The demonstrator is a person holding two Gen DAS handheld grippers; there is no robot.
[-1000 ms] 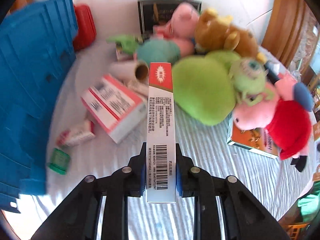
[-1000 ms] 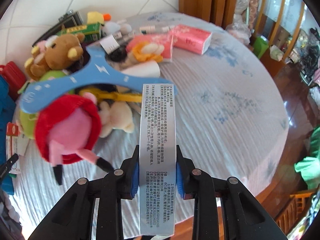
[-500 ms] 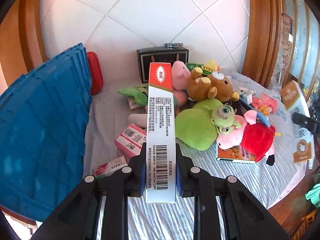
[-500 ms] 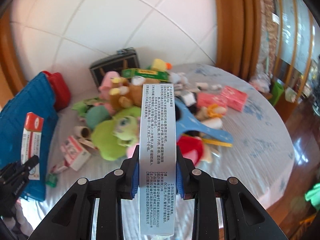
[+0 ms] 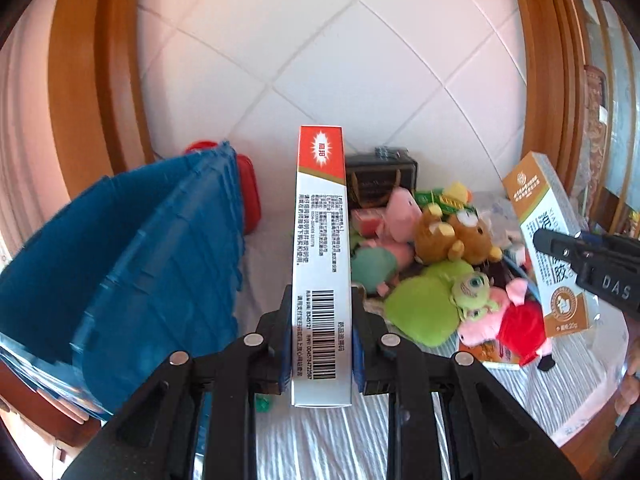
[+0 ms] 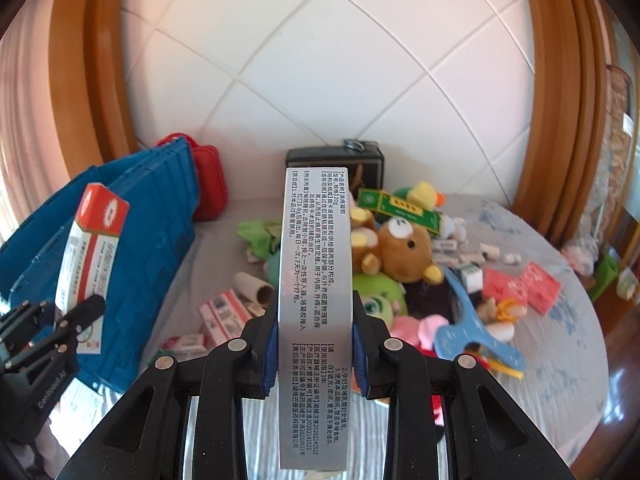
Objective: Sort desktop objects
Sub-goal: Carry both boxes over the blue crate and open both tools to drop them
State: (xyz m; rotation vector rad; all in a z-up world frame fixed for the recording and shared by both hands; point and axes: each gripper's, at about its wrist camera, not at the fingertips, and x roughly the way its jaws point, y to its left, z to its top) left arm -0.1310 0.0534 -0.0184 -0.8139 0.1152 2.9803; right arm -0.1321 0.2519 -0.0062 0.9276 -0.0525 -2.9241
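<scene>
Stretching across the space beyond both jaws, the striped surface [image 6: 568, 320] carries a blue crate [image 5: 132, 264] left of the left gripper [image 5: 322, 338]. Ahead and right of those jaws lies a heap of plush toys: a green monster [image 5: 432, 304], a brown bear [image 6: 404, 252]. The left jaws pinch a red-and-white medicine box [image 5: 322, 264], upright above the surface. The right gripper [image 6: 315, 350] pinches a silver medicine box [image 6: 315, 300], held upright over the surface; small pink boxes [image 6: 224, 312] lie left of it.
</scene>
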